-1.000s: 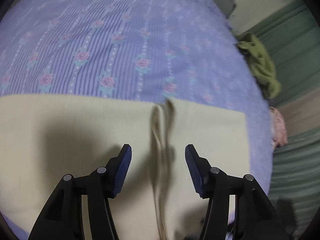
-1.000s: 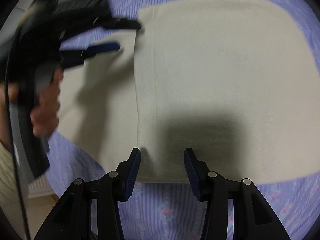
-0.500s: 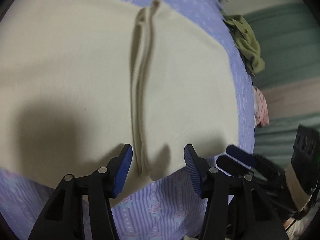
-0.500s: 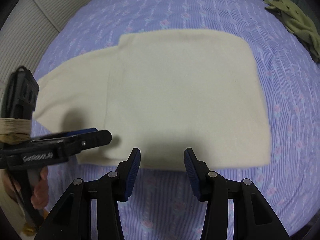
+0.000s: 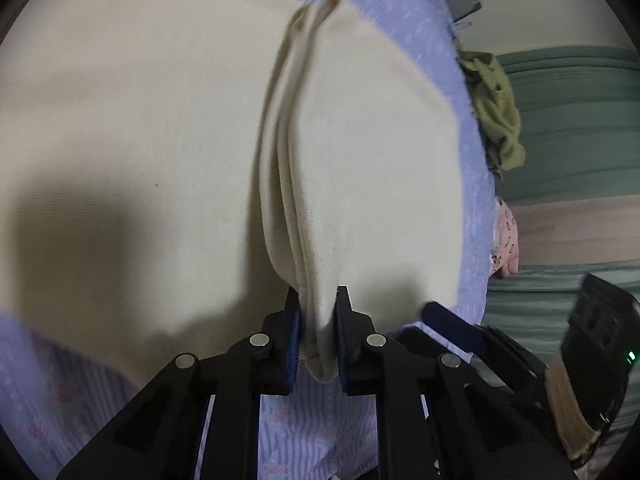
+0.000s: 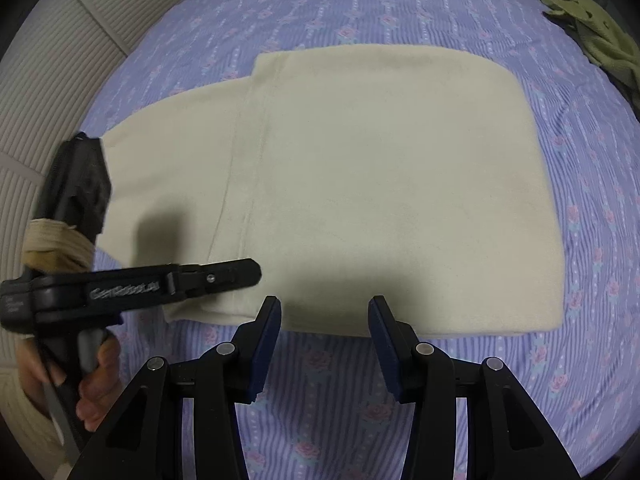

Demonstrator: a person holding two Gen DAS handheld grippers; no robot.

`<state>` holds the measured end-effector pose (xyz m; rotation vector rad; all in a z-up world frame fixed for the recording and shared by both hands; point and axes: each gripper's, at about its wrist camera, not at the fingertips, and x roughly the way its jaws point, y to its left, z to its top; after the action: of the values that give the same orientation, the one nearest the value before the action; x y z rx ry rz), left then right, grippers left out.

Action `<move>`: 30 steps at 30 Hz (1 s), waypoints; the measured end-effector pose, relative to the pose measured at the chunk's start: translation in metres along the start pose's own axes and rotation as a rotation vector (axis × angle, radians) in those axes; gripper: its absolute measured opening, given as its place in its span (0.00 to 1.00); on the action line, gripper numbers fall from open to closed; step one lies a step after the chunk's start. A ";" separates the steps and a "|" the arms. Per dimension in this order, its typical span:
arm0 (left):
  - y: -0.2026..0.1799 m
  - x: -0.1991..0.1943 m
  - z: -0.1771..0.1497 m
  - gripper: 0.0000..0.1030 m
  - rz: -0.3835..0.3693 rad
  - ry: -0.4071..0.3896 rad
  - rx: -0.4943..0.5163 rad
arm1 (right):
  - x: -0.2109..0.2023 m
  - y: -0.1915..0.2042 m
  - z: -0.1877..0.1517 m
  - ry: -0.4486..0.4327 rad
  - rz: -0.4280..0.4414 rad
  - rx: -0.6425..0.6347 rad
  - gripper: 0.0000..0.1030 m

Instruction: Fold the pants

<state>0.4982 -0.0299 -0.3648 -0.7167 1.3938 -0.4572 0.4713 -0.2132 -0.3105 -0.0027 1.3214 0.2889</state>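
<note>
Currently the left gripper (image 5: 318, 334) has just closed its jaws on the near folded edge of the cream pants (image 6: 384, 184), which lie flat on the floral bedsheet (image 6: 400, 8). Right gripper (image 6: 325, 342) hovers part-open, apparently gripping nothing.

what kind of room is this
Most likely a bedroom. The pants lie on a bed with a floral sheet, loose clothes sit at its edge, and a slatted door, perhaps a closet, stands beside it.
</note>
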 end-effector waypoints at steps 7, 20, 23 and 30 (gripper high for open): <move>0.009 0.012 -0.003 0.20 0.086 0.037 -0.019 | 0.022 0.014 -0.003 0.071 -0.005 -0.056 0.46; -0.030 -0.082 0.008 0.60 0.334 -0.170 0.229 | -0.017 0.013 0.016 -0.025 -0.038 -0.009 0.54; -0.028 -0.114 0.004 0.61 0.396 -0.256 0.235 | -0.033 0.021 0.024 -0.065 -0.032 -0.013 0.54; 0.002 -0.188 -0.011 0.68 0.456 -0.436 0.154 | -0.062 0.081 0.043 -0.176 -0.043 -0.104 0.73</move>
<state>0.4603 0.0969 -0.2312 -0.3274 1.0506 -0.0389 0.4817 -0.1410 -0.2271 -0.0918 1.1295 0.3143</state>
